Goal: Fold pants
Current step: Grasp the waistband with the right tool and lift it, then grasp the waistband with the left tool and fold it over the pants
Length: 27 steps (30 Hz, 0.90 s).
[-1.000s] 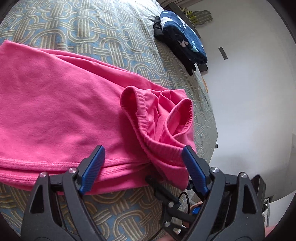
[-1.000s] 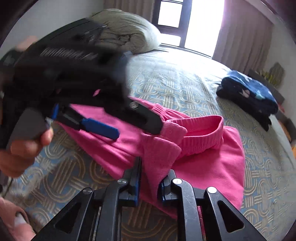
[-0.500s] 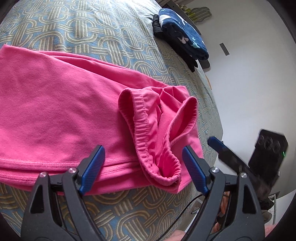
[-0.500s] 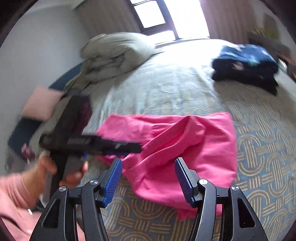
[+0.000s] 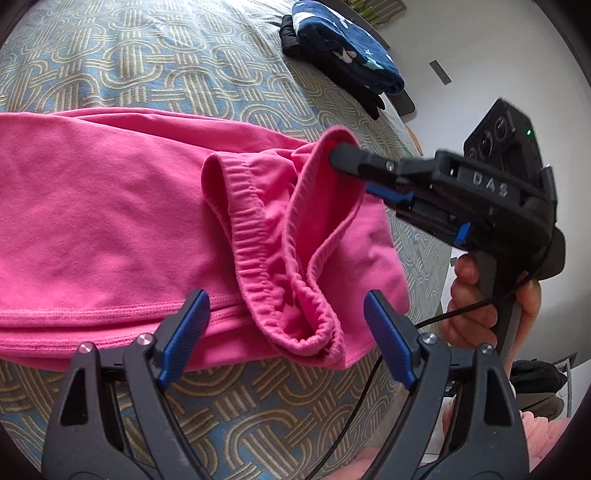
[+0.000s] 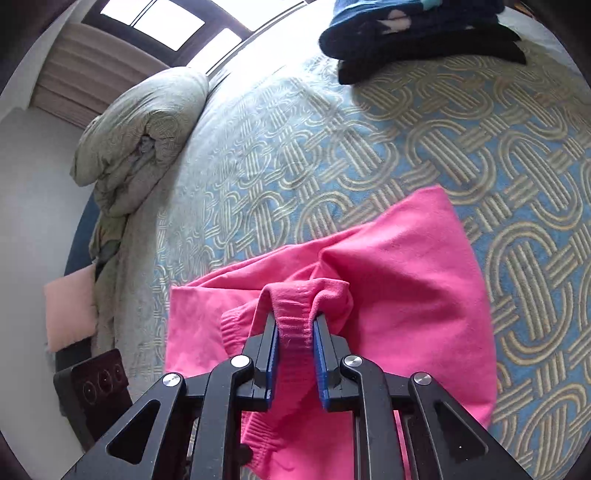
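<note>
Pink pants (image 5: 110, 221) lie folded lengthwise on the patterned bedspread (image 5: 147, 55), with the ribbed waistband (image 5: 251, 236) gaping open at the right end. My left gripper (image 5: 288, 332) hovers open just above the near corner of the waistband and touches nothing. My right gripper (image 5: 340, 155) comes in from the right, held by a hand (image 5: 480, 295). Its jaws are closing on the far edge of the waistband and lift it slightly. In the right wrist view the right gripper (image 6: 294, 325) has the ribbed band pinched between its blue pads, with the pants (image 6: 406, 277) spread out beyond.
A folded stack of dark blue and black clothes (image 5: 343, 55) sits at the far bed corner (image 6: 406, 33). A bundled grey duvet (image 6: 147, 129) and a pink pillow (image 6: 70, 306) lie at the head of the bed. The bed's edge runs close to the pants' right end.
The right gripper let go of the waistband, opened, swung round to the right side of the pants and closed on the band's far edge. The left gripper stayed open and barely moved.
</note>
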Available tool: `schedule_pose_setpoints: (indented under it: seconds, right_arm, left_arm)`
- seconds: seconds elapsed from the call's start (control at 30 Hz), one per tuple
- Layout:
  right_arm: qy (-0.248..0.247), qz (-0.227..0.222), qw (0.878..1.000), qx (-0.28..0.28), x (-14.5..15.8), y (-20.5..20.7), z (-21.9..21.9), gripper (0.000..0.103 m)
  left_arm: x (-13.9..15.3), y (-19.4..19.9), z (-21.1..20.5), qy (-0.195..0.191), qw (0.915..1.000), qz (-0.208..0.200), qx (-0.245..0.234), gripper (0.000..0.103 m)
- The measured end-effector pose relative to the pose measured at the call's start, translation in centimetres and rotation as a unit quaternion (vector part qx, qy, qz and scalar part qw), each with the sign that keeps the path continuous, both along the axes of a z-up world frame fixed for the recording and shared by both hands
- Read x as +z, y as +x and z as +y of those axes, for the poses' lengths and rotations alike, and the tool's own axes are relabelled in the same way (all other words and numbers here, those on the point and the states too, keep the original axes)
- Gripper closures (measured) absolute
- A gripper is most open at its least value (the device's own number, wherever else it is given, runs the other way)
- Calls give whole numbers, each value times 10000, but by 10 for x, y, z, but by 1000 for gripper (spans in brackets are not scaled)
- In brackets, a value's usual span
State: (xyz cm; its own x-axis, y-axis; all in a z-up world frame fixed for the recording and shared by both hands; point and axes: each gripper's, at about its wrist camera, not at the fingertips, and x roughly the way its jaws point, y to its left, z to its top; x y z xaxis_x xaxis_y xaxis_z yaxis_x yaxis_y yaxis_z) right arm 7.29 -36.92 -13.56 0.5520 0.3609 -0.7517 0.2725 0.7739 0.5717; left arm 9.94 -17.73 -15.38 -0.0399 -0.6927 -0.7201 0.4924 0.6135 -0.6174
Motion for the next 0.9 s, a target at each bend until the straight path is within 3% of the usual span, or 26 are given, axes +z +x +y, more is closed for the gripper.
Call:
schedule_pose_setpoints:
  seconds: [0.17, 0.27, 0.3, 0.37, 0.47, 0.6, 0.67, 0.73, 0.77, 0.9]
  right_arm:
    - [-397, -746, 9916, 977, 38, 25, 54, 83]
    - [-414, -520, 9866, 1487, 33, 42, 74, 67]
    - [-376, -345, 9876, 1487, 27, 44, 75, 59]
    - [-382, -174, 9911, 1264, 17, 40, 68, 58]
    - [-330, -277, 9957, 822, 18, 22, 43, 57]
    - [-210, -470, 9983, 284, 27, -16, 4, 46]
    - [-286, -449, 9986, 19, 26, -34, -12, 44]
    - [-280, -344, 9988, -213, 20, -49, -27, 44]
    - [-239, -307, 9988, -302, 17, -55, -33, 44]
    - [-94, -186, 9984, -518, 3, -73, -46, 44]
  left_arm:
    - [-1, -1, 2, -6, 10000, 12, 57, 18]
    - [-2, -1, 2, 5, 10000, 35, 79, 18]
    - [-2, -1, 2, 10, 10000, 30, 75, 17]
    - [-3, -1, 0, 3, 10000, 38, 77, 17]
    - [-5, 2, 1, -36, 9999, 98, 121, 17]
    - [-7, 9, 2, -235, 9991, 224, 271, 17]
    - [-8, 13, 2, -282, 9988, 235, 338, 29]
    - [-10, 17, -1, -67, 9993, 123, 355, 63]
    - [-11, 15, -3, 65, 9993, 38, 357, 70]
    - [-9, 11, -2, 135, 9992, -72, 358, 76]
